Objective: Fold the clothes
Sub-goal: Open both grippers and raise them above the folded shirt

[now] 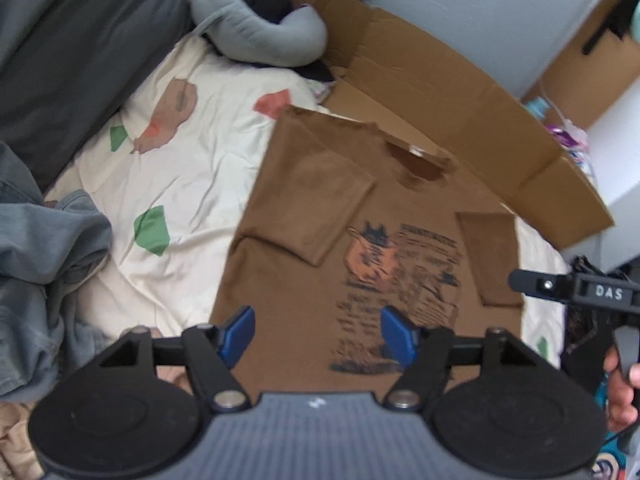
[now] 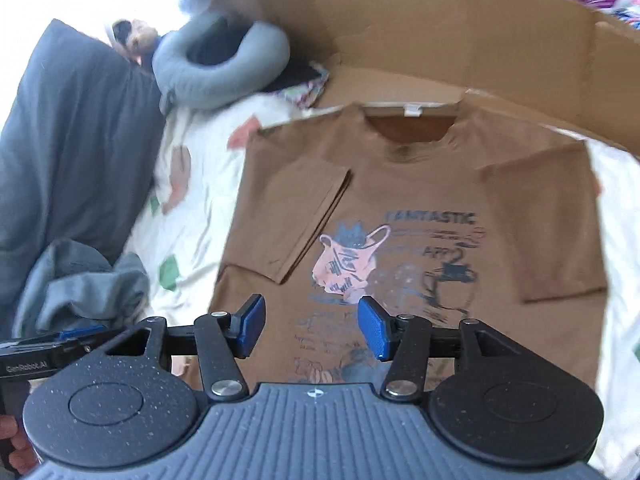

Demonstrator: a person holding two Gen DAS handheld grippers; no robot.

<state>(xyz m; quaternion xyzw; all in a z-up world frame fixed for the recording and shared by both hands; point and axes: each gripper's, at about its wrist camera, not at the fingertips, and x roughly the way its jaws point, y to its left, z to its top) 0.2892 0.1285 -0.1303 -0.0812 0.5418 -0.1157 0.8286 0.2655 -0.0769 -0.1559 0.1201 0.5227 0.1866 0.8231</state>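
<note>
My two claws both wear blue pads (image 1: 240, 330) on black arms, with ribbed grey bodies behind. Under them lies the brown cotton T-shirt (image 2: 400, 184), printed with a pink bag, a dark blue cat and dark blue lettering, and a white tag at the neck. The cream bedsheet (image 1: 192, 184) carries green, red and tan patches. Beyond it I see a grey neck pillow (image 1: 248, 28), tan cardboard sheets (image 1: 440, 92), a dark grey cushion (image 2: 68, 140) and a crumpled grey-blue garment (image 1: 44, 248).
</note>
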